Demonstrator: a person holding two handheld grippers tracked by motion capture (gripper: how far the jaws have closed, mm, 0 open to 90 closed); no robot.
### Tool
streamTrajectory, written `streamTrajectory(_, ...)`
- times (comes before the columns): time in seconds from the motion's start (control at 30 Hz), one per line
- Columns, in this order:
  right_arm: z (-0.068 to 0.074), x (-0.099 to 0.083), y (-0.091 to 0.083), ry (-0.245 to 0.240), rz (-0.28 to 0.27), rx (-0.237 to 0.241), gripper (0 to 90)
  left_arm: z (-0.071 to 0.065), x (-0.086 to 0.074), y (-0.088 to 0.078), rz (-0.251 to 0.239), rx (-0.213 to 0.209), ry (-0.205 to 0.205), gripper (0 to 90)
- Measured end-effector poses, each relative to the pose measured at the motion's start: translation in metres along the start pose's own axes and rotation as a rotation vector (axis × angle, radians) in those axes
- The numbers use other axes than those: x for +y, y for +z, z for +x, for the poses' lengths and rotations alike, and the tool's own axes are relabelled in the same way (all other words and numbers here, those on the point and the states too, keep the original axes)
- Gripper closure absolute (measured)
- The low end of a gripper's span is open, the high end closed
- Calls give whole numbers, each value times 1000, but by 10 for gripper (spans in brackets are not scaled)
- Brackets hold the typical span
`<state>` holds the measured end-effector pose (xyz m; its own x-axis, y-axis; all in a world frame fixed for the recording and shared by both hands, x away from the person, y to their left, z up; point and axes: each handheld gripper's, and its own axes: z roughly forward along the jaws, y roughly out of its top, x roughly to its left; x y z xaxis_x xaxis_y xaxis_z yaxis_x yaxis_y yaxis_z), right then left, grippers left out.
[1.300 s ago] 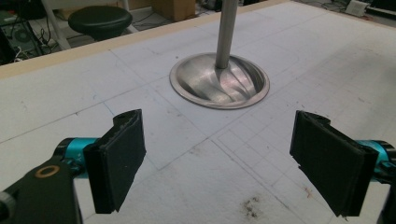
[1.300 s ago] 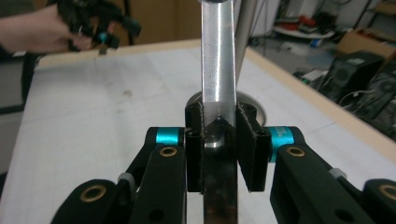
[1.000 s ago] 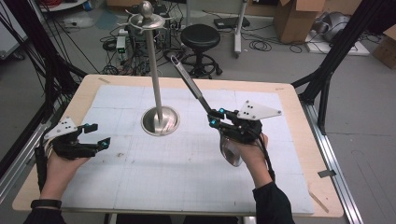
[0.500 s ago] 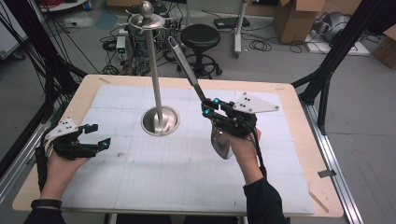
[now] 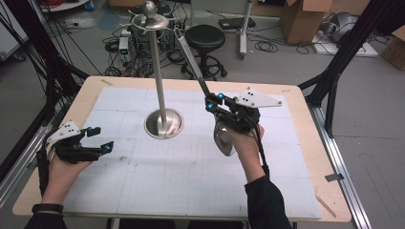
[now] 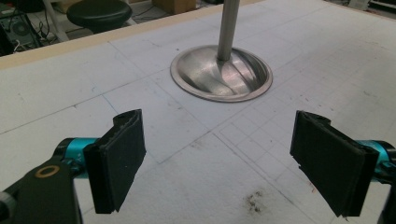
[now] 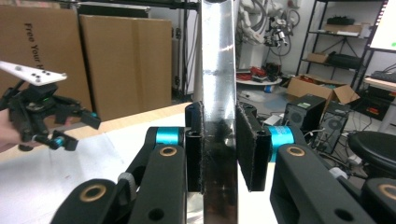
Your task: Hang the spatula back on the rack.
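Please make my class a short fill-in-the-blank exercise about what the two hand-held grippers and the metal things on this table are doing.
1. The right hand-held gripper is shut on the handle of a metal ____.
2. The left hand-held gripper has its jaws ____ with nothing between them.
3. The tall metal stand rests on a round ____ on the white mat.
4. In the high view, the spoon's handle points up towards the ____ of the stand.

Missing words: spoon; open; base; top

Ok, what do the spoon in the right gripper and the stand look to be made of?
Spoon: apparently polished metal; its flat handle mirrors the room in the right gripper view.
Stand: likely stainless steel; the domed base has a brushed sheen with soft reflections, and the pole is bright and smooth.
Neither can be confirmed by look alone.
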<state>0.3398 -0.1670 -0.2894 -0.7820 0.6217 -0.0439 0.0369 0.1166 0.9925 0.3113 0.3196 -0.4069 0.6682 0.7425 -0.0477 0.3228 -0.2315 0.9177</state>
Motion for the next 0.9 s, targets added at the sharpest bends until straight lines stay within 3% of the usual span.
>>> streamTrajectory(0.9, -3, -6, 31, 8, -2, -1, 752, 1, -2, 0, 3, 1, -5, 184)
